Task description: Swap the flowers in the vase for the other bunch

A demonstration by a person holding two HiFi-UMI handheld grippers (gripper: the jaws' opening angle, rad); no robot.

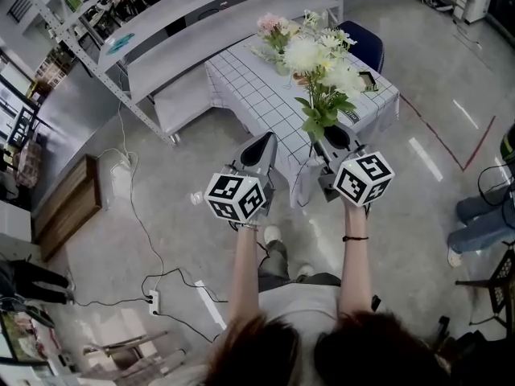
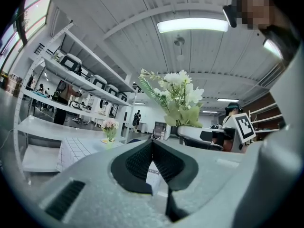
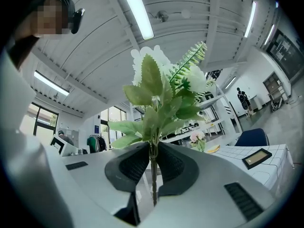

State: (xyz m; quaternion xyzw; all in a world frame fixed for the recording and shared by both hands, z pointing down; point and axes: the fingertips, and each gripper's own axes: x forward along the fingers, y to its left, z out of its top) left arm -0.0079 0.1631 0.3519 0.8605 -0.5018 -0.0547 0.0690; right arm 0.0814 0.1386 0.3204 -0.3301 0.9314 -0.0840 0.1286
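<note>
Stems of the white bunch (image 3: 159, 94) are pinched between the jaws of my right gripper (image 3: 153, 148); only its own view shows this, while the head view shows just the blooms above it. My left gripper (image 2: 152, 144) has its jaws closed together on nothing. One table (image 1: 257, 87) with checked cloth stands on a grey floor (image 1: 161, 175) near metal shelves (image 2: 76, 77); I count two bunches, the pink bunch (image 1: 273, 26) upright on the table, and one dark frame (image 3: 256, 158).

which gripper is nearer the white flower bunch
Right. The right gripper is clamped on the stems of the white flower bunch; the left gripper, shut and empty, is apart from it, to its left in the head view.
</note>
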